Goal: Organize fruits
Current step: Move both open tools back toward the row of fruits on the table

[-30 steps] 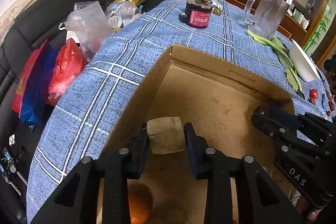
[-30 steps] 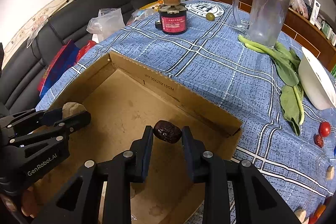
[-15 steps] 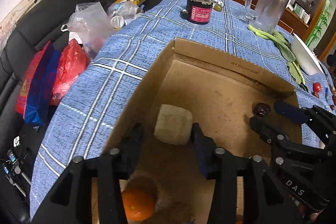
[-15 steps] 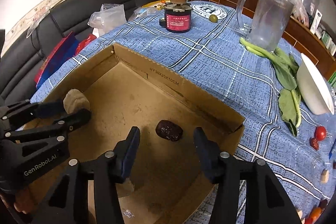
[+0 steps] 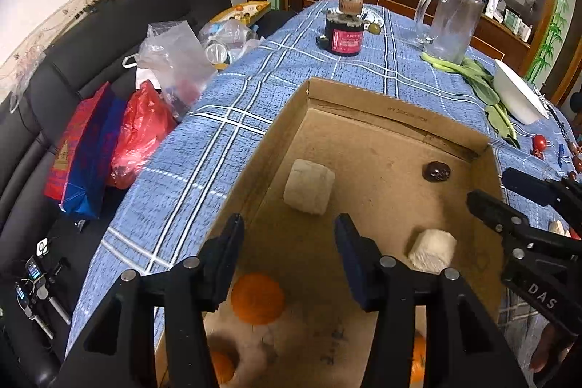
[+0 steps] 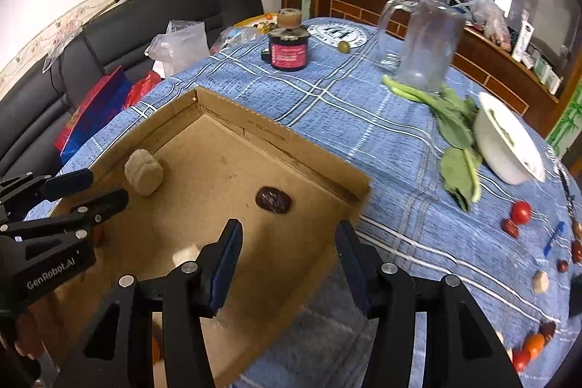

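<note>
While the cardboard box [image 5: 385, 104] sits on the blue checked tablecloth [image 6: 363, 119], we hold both grippers above its near end. The left gripper [image 5: 289, 253] has just been opening; its fingers stand apart with nothing between them, and the pale chunk [image 5: 309, 186] lies on the box floor just beyond. The right gripper [image 6: 289, 257] is likewise released, empty over the box's near right edge, with the dark date [image 6: 272, 200] resting farther in. An orange [image 5: 257, 297] lies near the left fingers.
</note>
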